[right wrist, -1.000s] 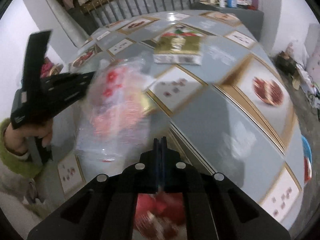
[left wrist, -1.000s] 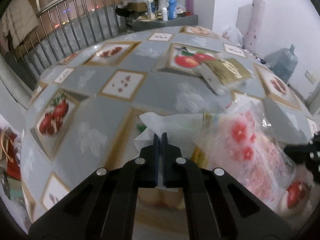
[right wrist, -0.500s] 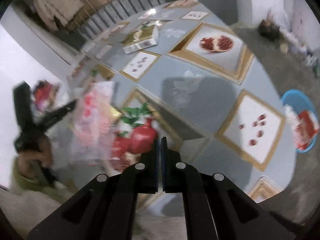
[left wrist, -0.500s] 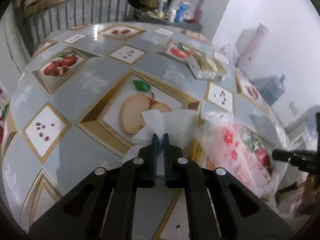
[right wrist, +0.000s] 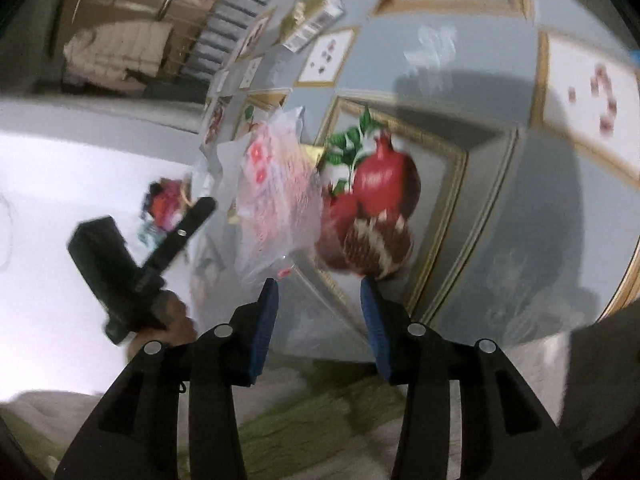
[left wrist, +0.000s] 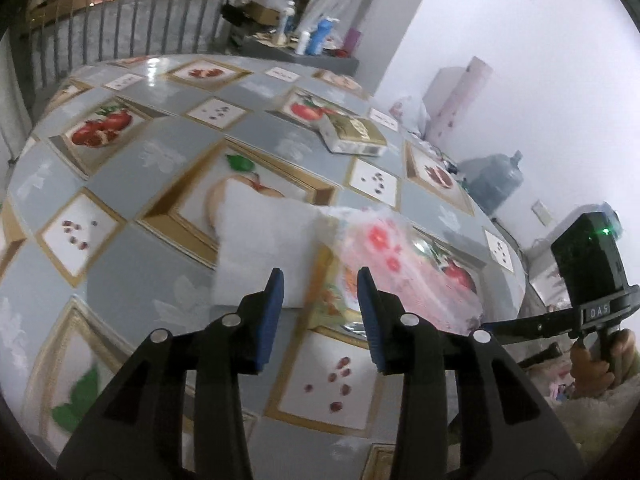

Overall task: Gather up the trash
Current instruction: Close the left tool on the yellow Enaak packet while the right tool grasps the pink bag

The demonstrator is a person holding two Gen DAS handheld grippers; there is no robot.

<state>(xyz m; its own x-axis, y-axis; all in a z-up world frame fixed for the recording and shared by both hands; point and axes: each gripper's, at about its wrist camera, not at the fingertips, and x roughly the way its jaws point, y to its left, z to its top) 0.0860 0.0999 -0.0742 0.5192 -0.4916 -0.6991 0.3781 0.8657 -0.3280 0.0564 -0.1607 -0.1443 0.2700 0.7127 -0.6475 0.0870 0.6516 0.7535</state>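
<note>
The bag (left wrist: pixel 404 268), clear plastic with pink and red flower print, lies crumpled on the surface (left wrist: pixel 152 184), over a pomegranate picture in the cloth. A white tissue (left wrist: pixel 264 240) lies against the bag's left side, covering part of an apple picture. Something yellow shows at the bag's near edge, between tissue and bag; what it is cannot be told.

The left gripper (left wrist: pixel 320 300) hangs just short of the tissue and bag, its jaws wide apart and holding nothing; the tissue's near edge sits just beyond the left blue pad.

The right gripper (right wrist: pixel 316 304) also has its jaws wide and holds nothing. In its blurred, tilted view the bag (right wrist: pixel 276 196) lies just ahead of the left pad, beside the printed pomegranate. From the left wrist view this gripper shows at the right edge, its dark fingers reaching toward the bag's near right corner; whether they touch it cannot be told.

Farther back on the surface lies a flat gold-and-white pack (left wrist: pixel 352 136), well apart from the bag. Beyond the far edge stand bottles (left wrist: pixel 316 36) on a grey ledge, and a water jug (left wrist: pixel 496 180) stands on the floor by the wall.
</note>
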